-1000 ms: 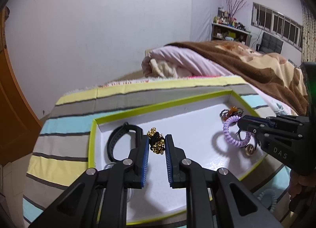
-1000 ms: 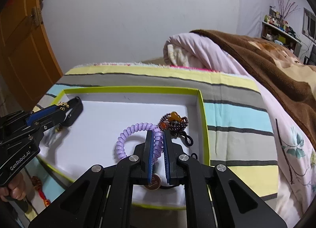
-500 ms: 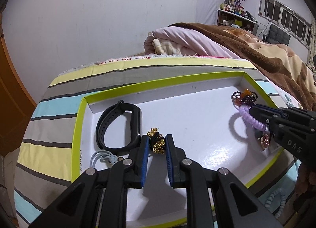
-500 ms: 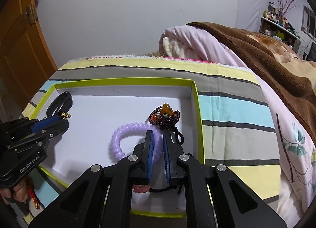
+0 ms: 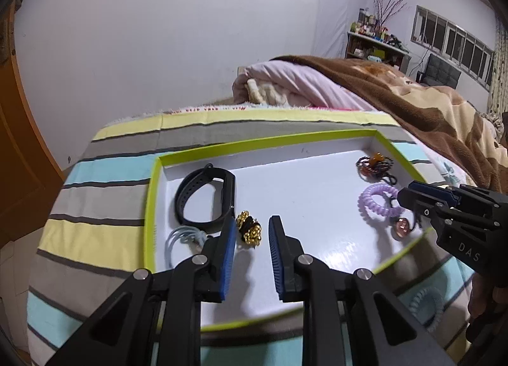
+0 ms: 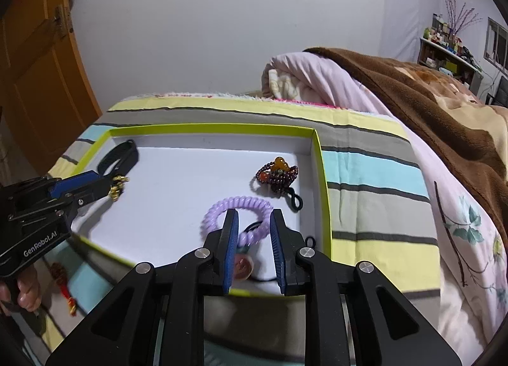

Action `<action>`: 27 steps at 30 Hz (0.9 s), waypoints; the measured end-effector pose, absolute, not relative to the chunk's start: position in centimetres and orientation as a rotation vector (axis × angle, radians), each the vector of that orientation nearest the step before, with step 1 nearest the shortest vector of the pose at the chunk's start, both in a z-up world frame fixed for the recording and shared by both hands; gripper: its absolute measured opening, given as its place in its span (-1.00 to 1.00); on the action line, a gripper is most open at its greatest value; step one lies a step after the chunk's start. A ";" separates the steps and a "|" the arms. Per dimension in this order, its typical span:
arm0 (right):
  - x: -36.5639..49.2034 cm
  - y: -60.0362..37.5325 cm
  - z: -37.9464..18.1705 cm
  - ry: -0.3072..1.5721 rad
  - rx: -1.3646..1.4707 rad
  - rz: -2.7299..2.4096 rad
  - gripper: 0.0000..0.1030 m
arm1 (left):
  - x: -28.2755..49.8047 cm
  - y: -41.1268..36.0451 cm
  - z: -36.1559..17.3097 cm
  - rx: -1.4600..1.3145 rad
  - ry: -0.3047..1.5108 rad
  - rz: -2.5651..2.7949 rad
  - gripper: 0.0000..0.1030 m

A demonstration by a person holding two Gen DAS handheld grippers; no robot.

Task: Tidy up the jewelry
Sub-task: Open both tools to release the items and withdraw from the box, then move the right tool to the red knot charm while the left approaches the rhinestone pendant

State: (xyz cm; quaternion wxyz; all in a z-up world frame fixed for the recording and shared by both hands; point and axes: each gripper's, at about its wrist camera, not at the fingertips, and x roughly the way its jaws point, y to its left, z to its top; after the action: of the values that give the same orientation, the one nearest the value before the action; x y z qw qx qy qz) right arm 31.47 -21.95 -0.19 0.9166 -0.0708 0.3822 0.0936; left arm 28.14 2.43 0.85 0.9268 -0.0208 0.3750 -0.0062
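A white tray with a lime rim (image 5: 152,182) (image 6: 320,169) lies on the striped bedspread. My left gripper (image 5: 252,232) is open; a gold and black bead piece (image 5: 249,232) lies loose on the tray floor between its fingertips. My right gripper (image 6: 253,223) is open; a purple spiral hair tie (image 6: 236,212) (image 5: 376,202) lies in the tray between its fingers, with a round pink pendant (image 6: 243,266) on a black cord just below. A black wristband (image 5: 206,197) (image 6: 119,159) and a dark red bead bracelet (image 6: 277,174) (image 5: 374,166) also lie in the tray.
A pale blue hair tie (image 5: 187,239) lies in the tray's near left corner. A blue spiral tie (image 5: 425,305) and a red tasselled charm (image 6: 63,283) lie on the bedspread outside the tray. A rolled pink quilt and brown blanket (image 5: 381,89) lie behind. An orange door (image 6: 35,86) stands left.
Both grippers have opened. The gold bead piece and the purple hair tie, held a second ago, now lie on the tray floor.
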 end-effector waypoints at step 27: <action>13.3 -21.5 3.7 0.648 -0.123 0.265 -0.59 | 10.7 2.0 4.9 -0.065 0.601 -0.037 -0.57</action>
State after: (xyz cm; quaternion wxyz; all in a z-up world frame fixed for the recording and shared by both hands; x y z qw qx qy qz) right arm 13.35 -21.53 3.73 0.9376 -0.0601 0.3170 0.1297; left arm 10.73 2.05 4.87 0.9546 -0.0322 0.2957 -0.0181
